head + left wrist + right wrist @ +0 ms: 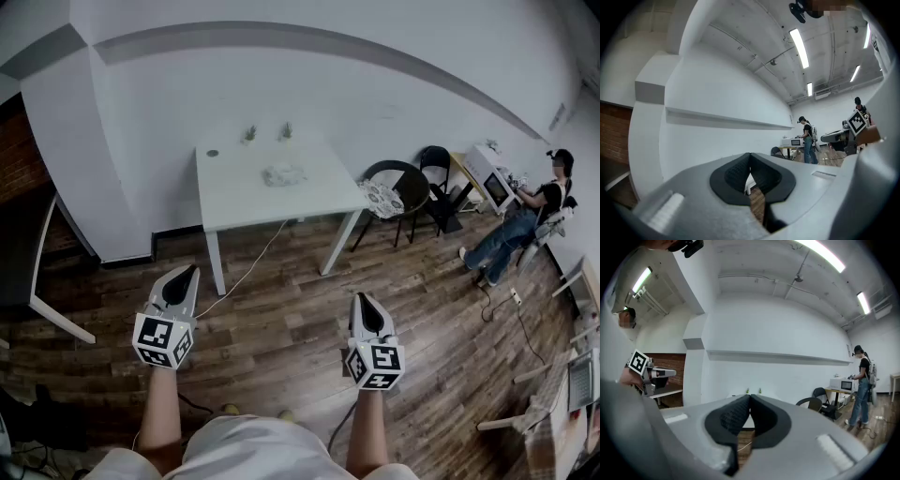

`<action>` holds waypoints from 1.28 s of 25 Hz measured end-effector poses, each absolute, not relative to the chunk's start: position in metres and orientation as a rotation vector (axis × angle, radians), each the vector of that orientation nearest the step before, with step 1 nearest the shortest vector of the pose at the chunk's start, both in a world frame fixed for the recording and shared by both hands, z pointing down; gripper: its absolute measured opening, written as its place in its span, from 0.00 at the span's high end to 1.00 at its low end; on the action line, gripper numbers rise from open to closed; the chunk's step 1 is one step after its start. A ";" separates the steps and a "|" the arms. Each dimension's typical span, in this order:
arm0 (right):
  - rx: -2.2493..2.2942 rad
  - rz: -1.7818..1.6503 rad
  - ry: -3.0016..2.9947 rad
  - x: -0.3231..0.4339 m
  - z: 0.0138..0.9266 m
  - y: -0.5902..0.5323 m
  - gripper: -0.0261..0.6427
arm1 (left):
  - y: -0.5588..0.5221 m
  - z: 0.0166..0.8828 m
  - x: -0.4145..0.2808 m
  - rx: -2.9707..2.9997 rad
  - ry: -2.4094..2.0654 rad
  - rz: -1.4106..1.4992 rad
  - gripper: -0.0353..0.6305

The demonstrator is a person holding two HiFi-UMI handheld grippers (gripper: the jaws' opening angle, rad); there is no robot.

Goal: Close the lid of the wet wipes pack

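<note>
The wet wipes pack (pixel 283 175) lies as a pale crinkled bundle near the middle of a white table (pixel 234 202) across the room in the head view. My left gripper (pixel 190 270) and right gripper (pixel 361 300) are held level over the wooden floor, well short of the table. Both are shut, jaw tips touching and nothing between them. In the left gripper view the left gripper (pixel 750 157) points at the white wall. Past the right gripper (pixel 750 397) in its own view, the table edge (pixel 744 423) shows.
Two small plants (pixel 250 133) stand at the table's back edge by the wall. A cable (pixel 246 272) runs from the table across the floor. Black chairs (pixel 405 187) stand right of the table. A person (pixel 525 216) sits at the far right near a microwave (pixel 489 178).
</note>
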State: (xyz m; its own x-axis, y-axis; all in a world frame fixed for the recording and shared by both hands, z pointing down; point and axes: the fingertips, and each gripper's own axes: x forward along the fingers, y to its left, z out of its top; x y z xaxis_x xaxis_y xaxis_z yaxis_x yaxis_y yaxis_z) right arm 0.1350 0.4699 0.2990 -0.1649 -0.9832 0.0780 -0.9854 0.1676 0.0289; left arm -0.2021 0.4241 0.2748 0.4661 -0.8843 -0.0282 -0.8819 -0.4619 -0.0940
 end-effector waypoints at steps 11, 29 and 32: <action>1.991 0.058 -2.346 0.140 0.303 0.484 0.96 | 0.437 0.273 -0.191 -2.614 1.548 -0.054 0.94; 1.972 0.031 -2.355 0.123 0.305 0.492 0.95 | 0.452 0.274 -0.197 -2.617 1.539 -0.058 0.94; 1.969 0.030 -2.356 0.120 0.303 0.492 0.94 | 0.452 0.274 -0.198 -2.623 1.532 -0.057 0.94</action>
State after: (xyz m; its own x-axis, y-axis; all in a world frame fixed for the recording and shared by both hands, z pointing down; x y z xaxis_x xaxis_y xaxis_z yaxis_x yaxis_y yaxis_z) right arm 0.1204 0.4919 0.3035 -0.1762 -0.9821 0.0667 -0.9835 0.1785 0.0302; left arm -0.1979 0.4518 0.2740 0.4920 -0.8704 -0.0196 -0.8665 -0.4873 -0.1078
